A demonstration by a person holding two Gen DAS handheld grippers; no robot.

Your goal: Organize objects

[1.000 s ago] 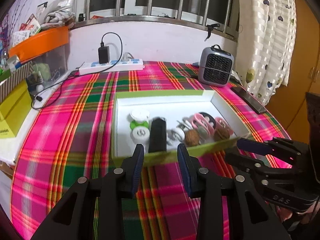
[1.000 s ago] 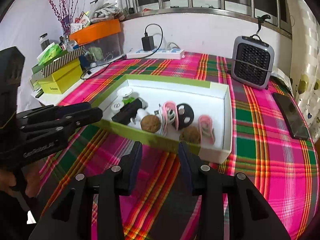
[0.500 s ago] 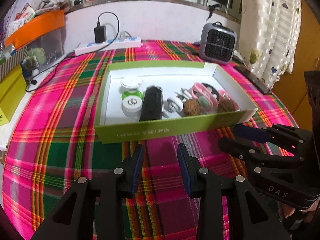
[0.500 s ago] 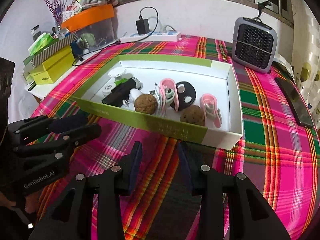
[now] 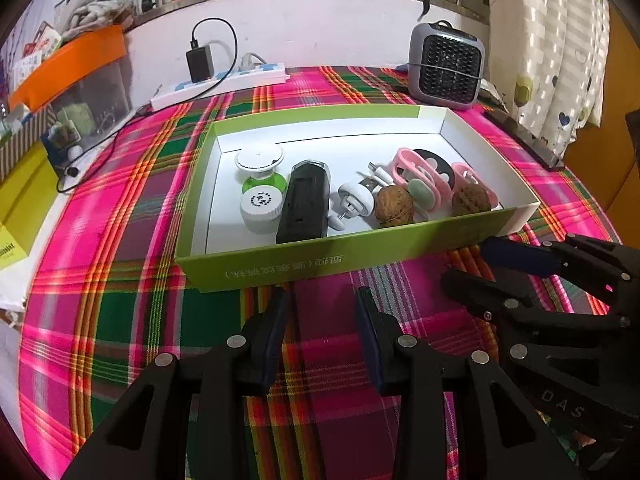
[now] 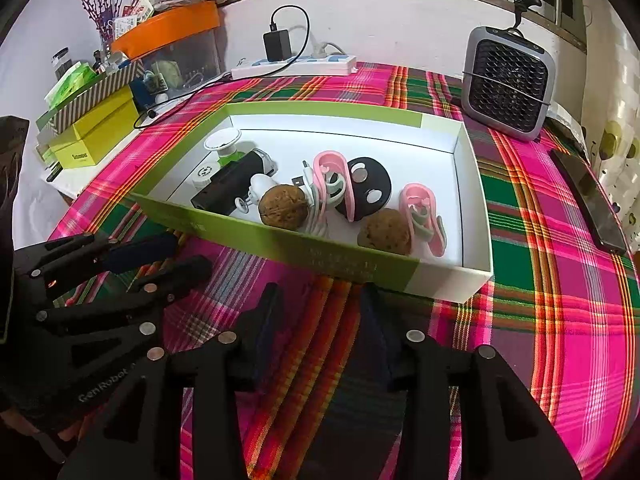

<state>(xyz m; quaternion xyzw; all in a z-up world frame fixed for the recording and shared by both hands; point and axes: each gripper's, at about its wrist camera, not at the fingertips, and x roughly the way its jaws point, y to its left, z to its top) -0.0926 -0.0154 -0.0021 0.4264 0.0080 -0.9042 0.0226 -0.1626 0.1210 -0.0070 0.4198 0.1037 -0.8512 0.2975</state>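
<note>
A green and white shallow box [image 5: 280, 268] [image 6: 440, 280] lies on the plaid cloth. It holds a black block [image 5: 306, 204] [image 6: 228, 184], two green and white round jars [image 5: 262, 184], a white plug [image 5: 354, 200], two walnuts [image 5: 394, 205] [image 6: 286, 208], pink clips [image 5: 416, 174] [image 6: 424, 208] and a black disc [image 6: 368, 188]. My left gripper [image 5: 322, 312] is open and empty, just in front of the box. My right gripper [image 6: 318, 312] is open and empty, near the box's front wall. Each gripper shows in the other's view, the right one [image 5: 520, 276] and the left one [image 6: 160, 260].
A grey fan heater [image 5: 446, 64] [image 6: 508, 80] stands behind the box. A white power strip with a black charger [image 5: 224, 80] [image 6: 296, 62] lies at the back. Yellow boxes [image 6: 96, 132] and an orange-lidded bin [image 6: 172, 36] sit at the left. A dark phone [image 6: 588, 196] lies at the right.
Both grippers have drawn back from the box and risen, so I look down into it more. Both stay open and empty. The items in the box have not moved.
</note>
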